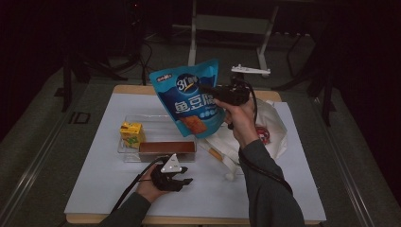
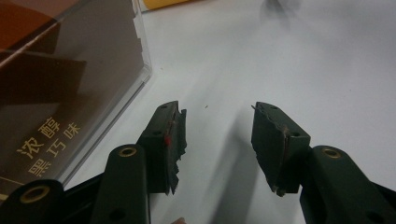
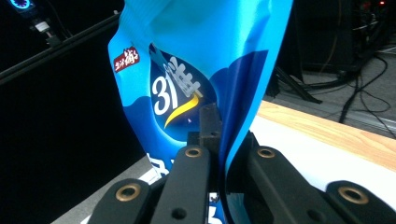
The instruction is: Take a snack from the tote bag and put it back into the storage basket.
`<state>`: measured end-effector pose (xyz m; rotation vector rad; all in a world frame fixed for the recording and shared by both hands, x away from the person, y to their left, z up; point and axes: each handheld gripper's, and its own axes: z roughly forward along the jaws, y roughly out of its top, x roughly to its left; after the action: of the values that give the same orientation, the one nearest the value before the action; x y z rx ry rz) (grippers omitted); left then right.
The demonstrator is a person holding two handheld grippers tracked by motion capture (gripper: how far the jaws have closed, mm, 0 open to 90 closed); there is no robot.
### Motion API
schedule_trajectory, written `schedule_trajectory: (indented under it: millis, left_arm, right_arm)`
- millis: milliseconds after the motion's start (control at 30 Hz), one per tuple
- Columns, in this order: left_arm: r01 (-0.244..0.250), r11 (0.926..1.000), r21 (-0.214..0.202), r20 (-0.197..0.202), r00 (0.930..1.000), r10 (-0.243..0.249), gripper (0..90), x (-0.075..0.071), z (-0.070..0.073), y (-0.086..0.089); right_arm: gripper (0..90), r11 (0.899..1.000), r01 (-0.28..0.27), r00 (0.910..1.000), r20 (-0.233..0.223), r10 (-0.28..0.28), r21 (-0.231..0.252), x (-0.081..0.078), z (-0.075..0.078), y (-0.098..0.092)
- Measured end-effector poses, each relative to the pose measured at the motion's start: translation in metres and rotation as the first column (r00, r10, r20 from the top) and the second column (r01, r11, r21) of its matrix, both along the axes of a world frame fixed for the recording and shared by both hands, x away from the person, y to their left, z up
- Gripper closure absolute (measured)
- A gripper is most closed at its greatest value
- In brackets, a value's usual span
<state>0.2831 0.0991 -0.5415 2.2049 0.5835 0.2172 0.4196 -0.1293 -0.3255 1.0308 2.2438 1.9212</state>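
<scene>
The blue snack pouch (image 1: 191, 97), a glossy, soft-sided foil bag printed with white characters and a picture of a brown square snack, is hanging in the air above the far half of the desk (image 1: 94, 189), over the back edge of the clear tray (image 1: 124, 150); the right gripper (image 1: 208, 90) is holding it, its jaws pressed together on the pouch's side edge, as the right gripper view is showing with the crinkled blue film (image 3: 187, 60) pinched between the black jaws. The clear tray, a shallow rectangular container of transparent plastic, is resting on the desk below and is holding a small yellow drink carton (image 1: 132, 133) at its left end and a long brown chocolate box (image 1: 167, 149) along its near side; the left gripper view is showing the box's brown face with pale printed characters (image 2: 46, 144) behind the tray's clear wall. The left gripper (image 1: 176, 180) is lying low just in front of the tray, its jaws spread apart over bare white surface with nothing between them, their dark pads (image 2: 173, 144) looking rough and frayed at the edges. A white bag (image 1: 272, 127), limp and creased, is lying to the right of the tray. The desk is showing a smooth white sheet over a pale wooden top (image 1: 265, 94). Grey floor, dark cables and a metal stand are surrounding it in a dim room.
</scene>
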Motion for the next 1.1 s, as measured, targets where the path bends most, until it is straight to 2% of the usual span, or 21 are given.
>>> schedule_trajectory:
  millis: [267,533,733,1100]
  left_arm:
    - [0.000,0.9999,-0.010,-0.001,1.0000,0.000,51.9,0.000,0.000,0.001]
    - [0.001,0.9999,-0.014,-0.004,1.0000,-0.001,51.9,0.001,0.000,0.002]
    - [0.003,0.9999,-0.014,-0.003,1.0000,-0.003,52.1,0.001,0.000,0.002]
    - [0.001,0.9997,-0.024,-0.002,1.0000,-0.001,52.1,0.000,0.000,0.002]
  right_arm:
    - [89.6,1.000,-0.017,0.9998,-0.004,0.018,0.017,0.000,0.003,0.022]
    - [89.6,0.999,-0.024,0.9994,-0.024,0.024,0.026,0.003,-0.005,0.040]
    - [89.6,1.000,-0.010,0.9999,-0.007,0.010,0.022,0.002,-0.008,0.052]
    - [89.5,0.999,-0.003,0.9994,-0.034,0.004,0.035,0.006,-0.020,0.069]
